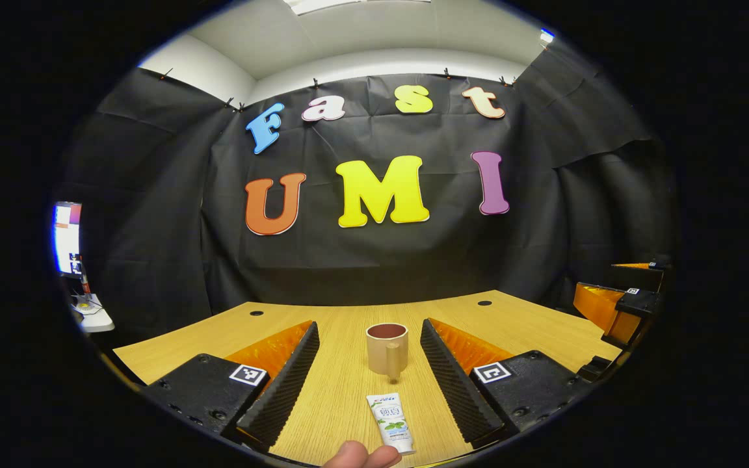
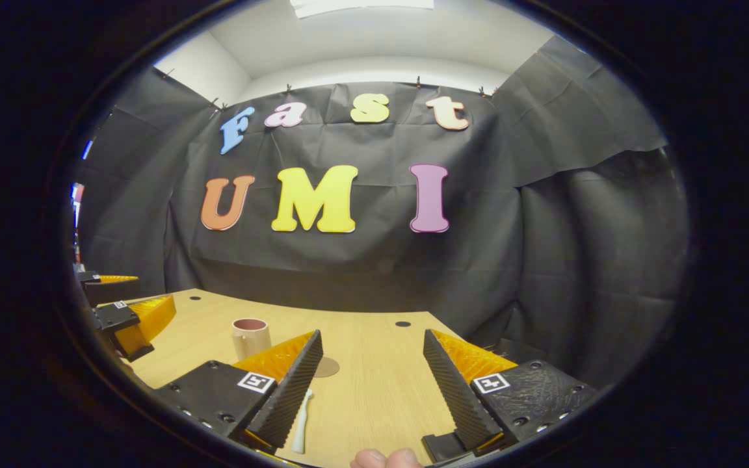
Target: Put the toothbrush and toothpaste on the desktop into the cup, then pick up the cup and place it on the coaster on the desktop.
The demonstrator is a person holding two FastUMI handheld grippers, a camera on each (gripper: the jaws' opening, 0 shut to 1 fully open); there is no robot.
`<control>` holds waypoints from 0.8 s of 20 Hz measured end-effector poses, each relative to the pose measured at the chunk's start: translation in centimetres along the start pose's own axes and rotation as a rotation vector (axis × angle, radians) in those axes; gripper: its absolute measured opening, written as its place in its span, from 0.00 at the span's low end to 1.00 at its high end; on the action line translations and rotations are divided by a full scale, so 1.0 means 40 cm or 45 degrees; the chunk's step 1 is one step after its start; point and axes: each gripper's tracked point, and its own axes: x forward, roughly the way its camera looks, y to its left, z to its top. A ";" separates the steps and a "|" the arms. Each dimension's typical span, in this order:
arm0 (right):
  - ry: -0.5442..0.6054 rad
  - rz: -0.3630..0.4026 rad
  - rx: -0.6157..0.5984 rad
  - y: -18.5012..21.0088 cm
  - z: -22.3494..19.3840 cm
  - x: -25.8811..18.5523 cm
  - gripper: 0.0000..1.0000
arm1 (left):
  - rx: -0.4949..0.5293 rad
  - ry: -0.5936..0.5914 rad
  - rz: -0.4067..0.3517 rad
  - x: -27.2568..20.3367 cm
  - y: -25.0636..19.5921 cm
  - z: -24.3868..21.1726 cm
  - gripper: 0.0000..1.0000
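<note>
Two views, taken in turn. In the left gripper view, the left gripper (image 1: 369, 383) held its fingers spread wide with nothing between the pads. A white toothpaste (image 1: 391, 422) tube with green print lay flat on the wooden desk (image 1: 530, 325) between the fingers, near their base, its long axis running straight ahead along them. Beyond it, between the fingertips, a beige cup (image 1: 387, 349) stood upright, its handle facing the camera. The right gripper (image 1: 621, 312) showed far off beside the right finger.

In the right gripper view, the right gripper's fingers were likewise released. A pale toothbrush (image 2: 301, 422) lay just beside the left finger (image 2: 287, 390), roughly parallel to it. A round coaster (image 2: 326, 367) peeked out past that fingertip, and the cup stood farther left.
</note>
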 end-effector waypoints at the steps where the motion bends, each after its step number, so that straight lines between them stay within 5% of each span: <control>1: 0.005 0.001 0.003 0.001 -0.007 0.000 0.94 | -0.010 0.017 -0.009 0.002 -0.001 -0.010 0.99; 16: 0.167 0.038 0.018 0.009 -0.142 -0.009 0.94 | -0.123 0.636 -0.140 -0.025 -0.072 -0.331 1.00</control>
